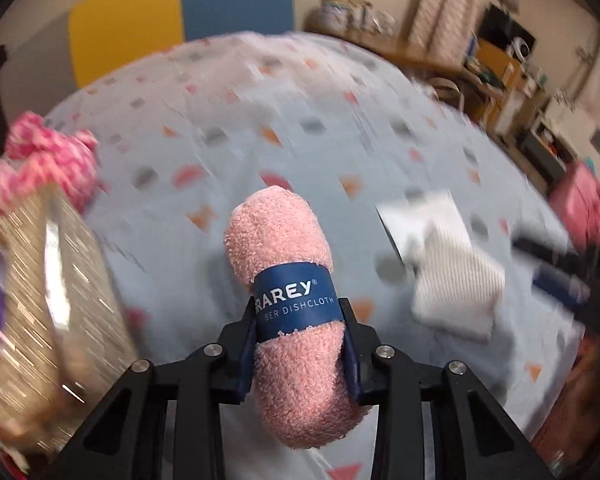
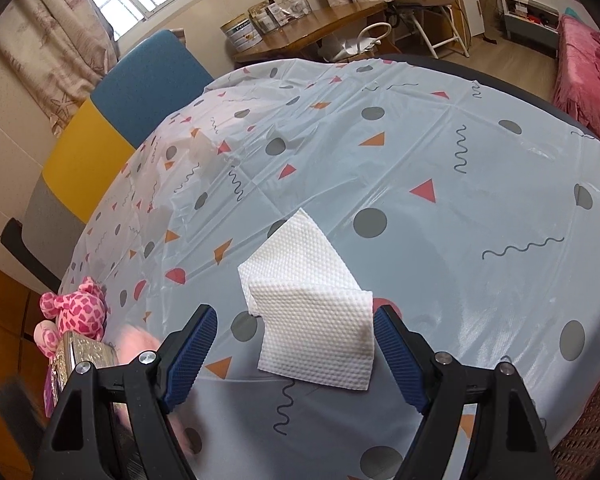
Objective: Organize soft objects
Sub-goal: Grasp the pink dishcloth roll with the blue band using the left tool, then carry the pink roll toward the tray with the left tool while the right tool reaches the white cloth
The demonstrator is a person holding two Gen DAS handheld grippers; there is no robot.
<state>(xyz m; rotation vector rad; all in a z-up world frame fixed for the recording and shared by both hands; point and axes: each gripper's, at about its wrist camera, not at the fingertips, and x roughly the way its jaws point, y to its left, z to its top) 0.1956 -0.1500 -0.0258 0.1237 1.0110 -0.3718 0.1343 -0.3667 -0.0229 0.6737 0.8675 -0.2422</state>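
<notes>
Pointing steeply down over the surface (image 2: 440, 152), the left claw (image 1: 300, 344) is clamped on a rolled pink dishcloth (image 1: 284, 256); its blue pads press the roll from both sides at the paper band (image 1: 296, 300). The roll is lifted above the patterned cloth, near the left edge of the surface. On the dark blue band one can read "RAREY" and below it "BER DISHCLOTH"; the first letters are hidden around the curve. The left wrist view is blurred outside the roll.

The right claw (image 2: 296, 356) also tilts downward, and its jaws stand wide apart with nothing between the pads. A folded white paper towel (image 2: 312, 308) lies on the surface just in front of it, nearer to the right finger.

At the left edge sit a pink spotted plush toy (image 2: 78, 312) and a glittery box (image 2: 86, 354) beside it.
</notes>
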